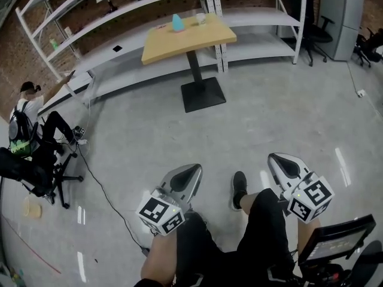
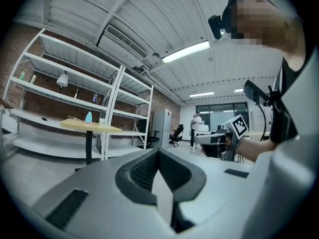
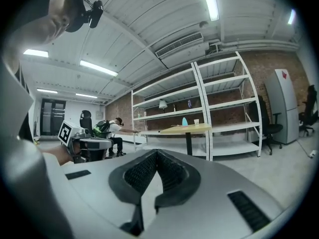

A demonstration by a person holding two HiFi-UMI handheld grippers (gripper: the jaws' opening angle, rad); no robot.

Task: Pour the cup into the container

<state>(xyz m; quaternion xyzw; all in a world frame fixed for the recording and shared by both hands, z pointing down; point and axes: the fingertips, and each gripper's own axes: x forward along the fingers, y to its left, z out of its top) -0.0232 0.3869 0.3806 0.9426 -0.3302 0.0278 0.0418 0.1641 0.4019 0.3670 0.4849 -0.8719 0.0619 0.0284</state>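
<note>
We hold both grippers closed and empty, far from the table.

At the left, a person (image 1: pixel 24 121) sits on a chair beside the white shelves (image 1: pixel 102 55). Further right the wooden table (image 1: pixel 188 37) stands well apart from us. On it the blue container (image 1: pixel 178 23) stands just left of the white cup (image 1: pixel 201 18), near it but not touching. Low in the head view, the left gripper (image 1: pixel 192 168) has its jaws together with nothing between them. The right gripper (image 1: pixel 276 158) is closed the same way, above our legs.
</note>
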